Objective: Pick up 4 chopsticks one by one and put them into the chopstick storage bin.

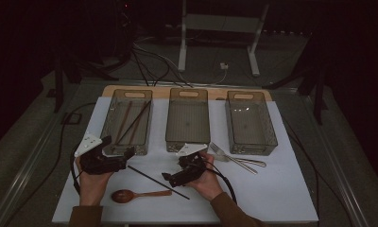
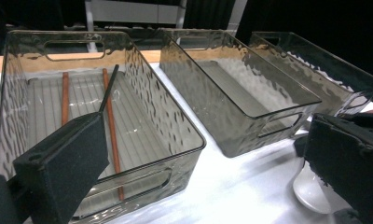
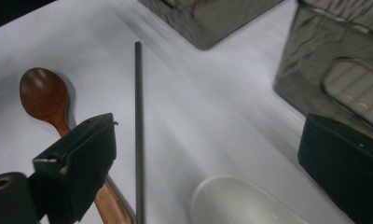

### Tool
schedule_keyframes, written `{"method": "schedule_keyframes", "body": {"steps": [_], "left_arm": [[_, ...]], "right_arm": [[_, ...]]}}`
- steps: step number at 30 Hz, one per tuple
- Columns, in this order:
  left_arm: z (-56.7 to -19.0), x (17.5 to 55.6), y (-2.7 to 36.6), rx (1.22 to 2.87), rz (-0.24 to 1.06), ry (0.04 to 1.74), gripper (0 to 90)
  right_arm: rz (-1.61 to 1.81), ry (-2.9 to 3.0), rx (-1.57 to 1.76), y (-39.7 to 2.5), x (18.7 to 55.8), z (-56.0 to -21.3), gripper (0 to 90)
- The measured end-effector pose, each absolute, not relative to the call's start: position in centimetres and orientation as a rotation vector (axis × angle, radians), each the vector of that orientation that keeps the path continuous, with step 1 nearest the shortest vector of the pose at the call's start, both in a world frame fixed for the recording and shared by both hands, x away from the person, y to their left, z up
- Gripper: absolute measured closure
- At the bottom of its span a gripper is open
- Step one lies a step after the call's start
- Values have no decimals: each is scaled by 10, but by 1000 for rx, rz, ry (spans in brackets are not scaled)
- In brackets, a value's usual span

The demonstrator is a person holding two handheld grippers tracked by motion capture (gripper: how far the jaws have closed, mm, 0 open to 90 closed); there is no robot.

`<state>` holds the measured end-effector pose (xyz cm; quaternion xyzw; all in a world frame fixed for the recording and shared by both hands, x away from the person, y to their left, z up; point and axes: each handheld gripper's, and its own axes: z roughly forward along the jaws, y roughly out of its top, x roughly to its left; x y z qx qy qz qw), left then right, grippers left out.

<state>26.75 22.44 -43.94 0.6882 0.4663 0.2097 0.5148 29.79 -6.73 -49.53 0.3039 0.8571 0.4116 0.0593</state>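
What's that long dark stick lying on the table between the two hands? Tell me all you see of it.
The dark chopstick is a thin, straight rod, dark grey to black, plain and matte-looking. It lies flat on the white table cover, slanting, in front of the left bin, apart from the others inside it. Its near stretch runs close beside the wooden spoon. The right claw hangs open above it, not gripping it.

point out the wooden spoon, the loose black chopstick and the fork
wooden spoon (image 3: 41, 95), right gripper view, on its bowl
black chopstick (image 3: 138, 116), right gripper view, mid-shaft
fork (image 1: 225, 154), high view, on its neck below the tines
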Motion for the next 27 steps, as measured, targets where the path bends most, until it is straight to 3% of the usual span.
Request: {"method": "schedule_keyframes", "body": {"steps": [4,14,17,22,27], "left_arm": [[-438,266,225,1649,507,1118,7],[-438,265,228,1639,509,1125,7],[-439,266,228,1639,509,1125,7],[-439,265,229,1637,509,1130,7],[-440,266,229,1640,509,1132,7]], "right_arm": [[1213,2625,893,-55,297,-499,67],[1151,2675,833,-24,293,-507,268],[1127,2697,807,-16,292,-510,363],[1089,2749,784,-6,291,-519,610],[1064,2764,749,-3,289,-520,761]]}}
